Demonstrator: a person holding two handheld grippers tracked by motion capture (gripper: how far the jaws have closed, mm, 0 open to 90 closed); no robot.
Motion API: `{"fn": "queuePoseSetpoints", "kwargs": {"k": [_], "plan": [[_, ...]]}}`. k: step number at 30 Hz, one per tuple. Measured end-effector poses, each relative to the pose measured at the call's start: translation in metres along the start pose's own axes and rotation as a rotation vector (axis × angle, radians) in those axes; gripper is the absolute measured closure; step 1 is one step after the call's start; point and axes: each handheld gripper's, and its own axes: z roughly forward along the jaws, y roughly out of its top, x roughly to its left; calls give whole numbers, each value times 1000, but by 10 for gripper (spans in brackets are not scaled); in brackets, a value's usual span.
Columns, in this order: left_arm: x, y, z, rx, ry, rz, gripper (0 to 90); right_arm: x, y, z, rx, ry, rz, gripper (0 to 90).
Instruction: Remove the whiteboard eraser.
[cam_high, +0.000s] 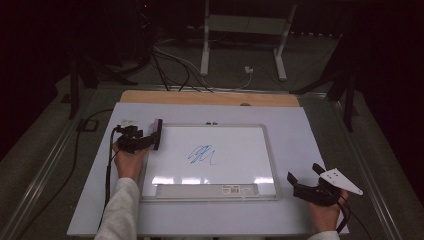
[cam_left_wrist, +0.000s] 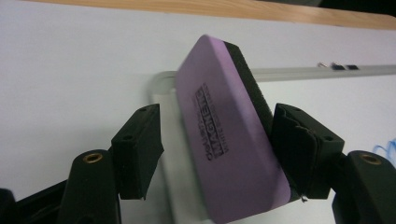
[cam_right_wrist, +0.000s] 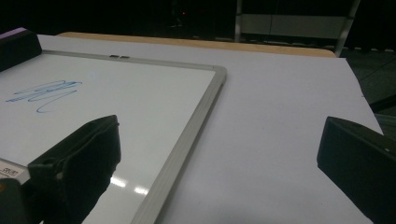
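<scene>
A purple eraser (cam_high: 157, 133) with a black felt side stands tilted on edge over the top left corner of the whiteboard (cam_high: 270, 150). It sits between the jaws of my left gripper (cam_high: 150, 140). In the left gripper view the eraser (cam_left_wrist: 224, 135) leans its felt side on the right jaw, and a gap shows between it and the left jaw. A blue scribble (cam_high: 202, 154) marks the board's middle. My right gripper (cam_high: 303, 172) stands open and holds nothing on the table, right of the board's front corner; in the right gripper view its jaws (cam_right_wrist: 219, 158) are far apart.
The board lies on a pale sheet (cam_high: 300, 125) over a wooden table (cam_high: 210, 97). A label strip (cam_high: 235, 189) runs along the board's front frame. Cables (cam_high: 170, 70) and a stand's legs (cam_high: 205, 50) lie on the floor behind the table.
</scene>
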Motion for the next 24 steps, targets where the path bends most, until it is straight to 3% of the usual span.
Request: {"fn": "queuePoseSetpoints", "kwargs": {"k": [7, 15, 18, 24], "plan": [[-9, 1, 11, 46, -16, -18, 319, -3, 0, -1, -7, 8, 18, 0], [-9, -2, 18, 112, 22, 7, 328, -7, -1, -2, -16, 15, 55, 0], [-9, -2, 16, 101, 9, 12, 409, -6, 0, -2, -15, 16, 53, 0], [-8, 0, 12, 89, 16, 16, 414, -6, 0, -2, -16, 15, 52, 0]]}}
